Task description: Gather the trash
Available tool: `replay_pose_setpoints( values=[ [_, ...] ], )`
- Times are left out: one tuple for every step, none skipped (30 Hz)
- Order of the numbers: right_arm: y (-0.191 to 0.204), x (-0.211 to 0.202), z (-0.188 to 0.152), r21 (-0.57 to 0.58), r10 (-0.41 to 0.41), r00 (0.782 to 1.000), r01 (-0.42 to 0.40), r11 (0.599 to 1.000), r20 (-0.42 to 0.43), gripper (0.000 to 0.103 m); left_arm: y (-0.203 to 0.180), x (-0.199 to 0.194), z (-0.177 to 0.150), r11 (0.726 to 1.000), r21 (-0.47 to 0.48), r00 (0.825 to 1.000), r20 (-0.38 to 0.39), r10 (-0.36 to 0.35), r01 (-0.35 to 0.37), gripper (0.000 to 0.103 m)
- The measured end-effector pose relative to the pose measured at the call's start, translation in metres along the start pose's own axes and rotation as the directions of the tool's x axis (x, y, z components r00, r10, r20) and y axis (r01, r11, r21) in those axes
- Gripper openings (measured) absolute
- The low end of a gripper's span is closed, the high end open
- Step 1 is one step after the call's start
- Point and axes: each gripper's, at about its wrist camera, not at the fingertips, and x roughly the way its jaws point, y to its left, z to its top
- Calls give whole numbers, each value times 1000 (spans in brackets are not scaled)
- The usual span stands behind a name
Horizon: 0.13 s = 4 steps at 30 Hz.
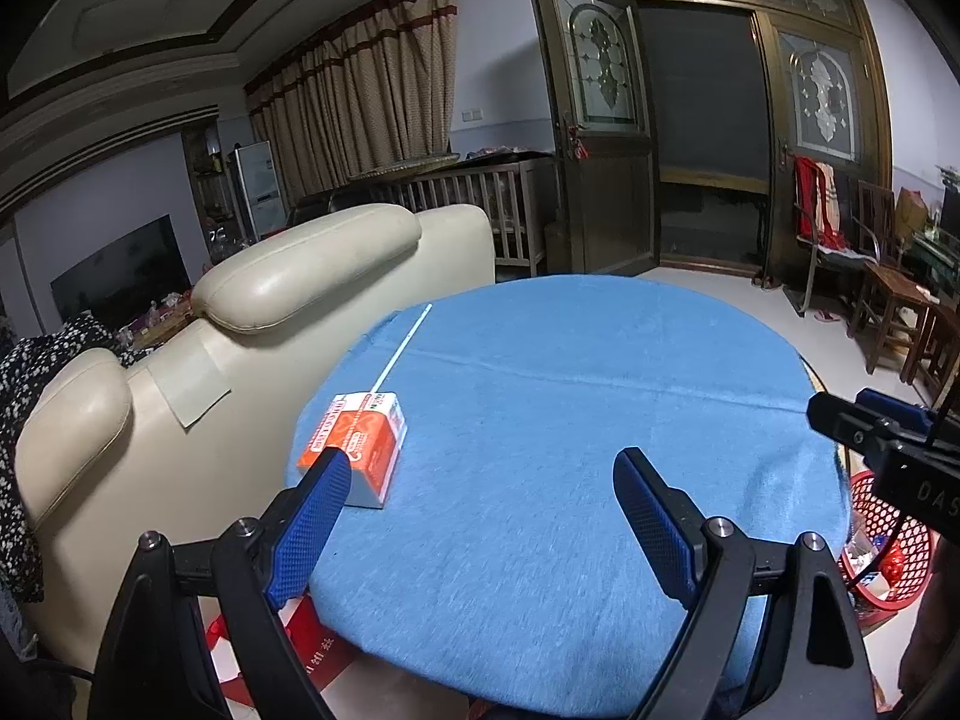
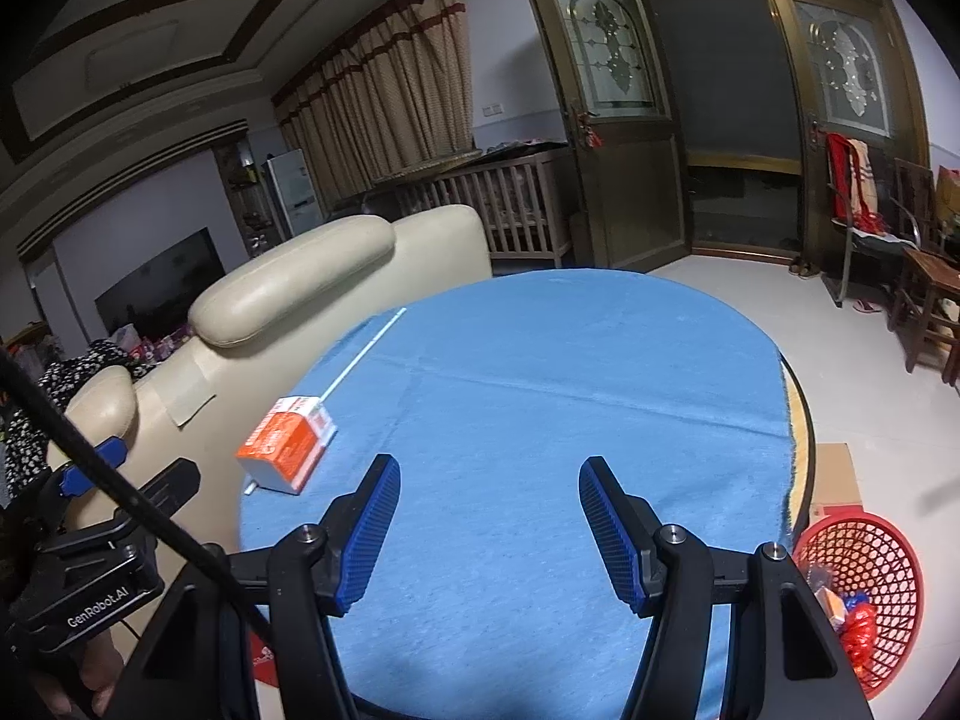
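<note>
Left claw released, jaws spread wide over the near-left part of the desk, nothing between the pads. Its left finger overlaps the near corner of the orange/white carton in the left wrist view; contact can't be told. Right claw also released, narrower gap, empty, above the blue cloth nr desk centre. Carton lies on its side at the desk's left edge, next to the cream sofa. White straw lies flat on the cloth, running from the carton's far end toward the far-left edge. Red basket sits on the floor right of the desk, w/ wrappers inside. Cardboard piece on the floor just behind it.
</note>
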Motion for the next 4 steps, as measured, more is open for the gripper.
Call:
replay_pose_setpoints(
  values=[
    [-4, 5, 1, 5, -7, 1000, 7, 1000, -3, 66, -3, 9, 1, 1000, 4, 1000, -8, 0, 0, 89],
    [-9, 11, 2, 8, -16, 1000, 16, 1000, -7, 67, -6, 19, 1, 1000, 6, 1000, -22, -5, 5, 89],
    [-15, 17, 3, 9, -28, 1000, 28, 1000, -10, 69, -9, 30, 1, 1000, 7, 999, -43, -11, 12, 89],
    [-22, 28, 3, 13, -51, 999, 51, 999, -16, 69, -13, 48, 0, 1000, 6, 996, -83, -20, 21, 89]
  ],
)
